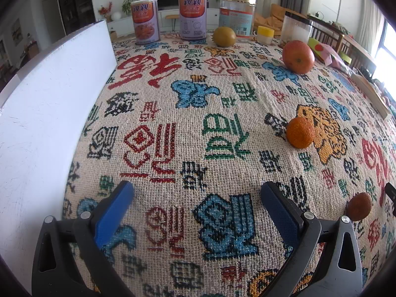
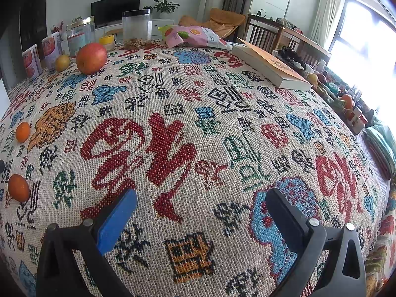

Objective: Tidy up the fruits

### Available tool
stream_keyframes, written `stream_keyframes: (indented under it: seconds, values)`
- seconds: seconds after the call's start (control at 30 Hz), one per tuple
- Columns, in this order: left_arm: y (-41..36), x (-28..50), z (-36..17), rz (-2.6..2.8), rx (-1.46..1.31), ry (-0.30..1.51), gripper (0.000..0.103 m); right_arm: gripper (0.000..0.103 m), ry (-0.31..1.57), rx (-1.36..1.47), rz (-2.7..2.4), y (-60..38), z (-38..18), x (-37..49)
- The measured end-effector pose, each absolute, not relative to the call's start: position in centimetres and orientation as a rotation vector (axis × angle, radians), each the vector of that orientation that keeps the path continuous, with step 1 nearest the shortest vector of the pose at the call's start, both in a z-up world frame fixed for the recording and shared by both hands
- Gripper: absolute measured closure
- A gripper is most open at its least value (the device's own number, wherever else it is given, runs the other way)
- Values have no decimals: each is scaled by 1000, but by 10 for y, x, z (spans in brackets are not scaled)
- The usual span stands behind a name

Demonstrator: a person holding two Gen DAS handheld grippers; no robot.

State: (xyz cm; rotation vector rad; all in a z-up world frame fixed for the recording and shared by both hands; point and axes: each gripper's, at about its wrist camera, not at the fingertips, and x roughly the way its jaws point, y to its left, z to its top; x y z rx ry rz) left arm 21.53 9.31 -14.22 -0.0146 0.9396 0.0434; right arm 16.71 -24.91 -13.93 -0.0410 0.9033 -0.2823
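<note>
Woven cloth [image 1: 222, 94] printed with coloured characters is covering the table, and both the left gripper [image 1: 196, 195] and right gripper [image 2: 200, 203] are hovering over it with fingers spread wide, holding nothing. Two mandarins [image 1: 300, 132] [image 1: 358, 206] are lying to the left gripper's right, well apart. An apple [image 2: 91, 58] and a yellow-green fruit [image 1: 224, 36] are sitting farther back near the cans [image 1: 145, 21].

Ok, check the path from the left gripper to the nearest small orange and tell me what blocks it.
Nothing visible does. Only bare tablecloth lies between the open left gripper and the small orange off its right finger.
</note>
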Motion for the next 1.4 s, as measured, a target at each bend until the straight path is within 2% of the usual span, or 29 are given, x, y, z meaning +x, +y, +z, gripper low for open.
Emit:
stream_keyframes:
  seconds: [1.4]
  values:
    - [93,215,-142,44,-15,940,0,0,927,96,-237,-265,-143,166]
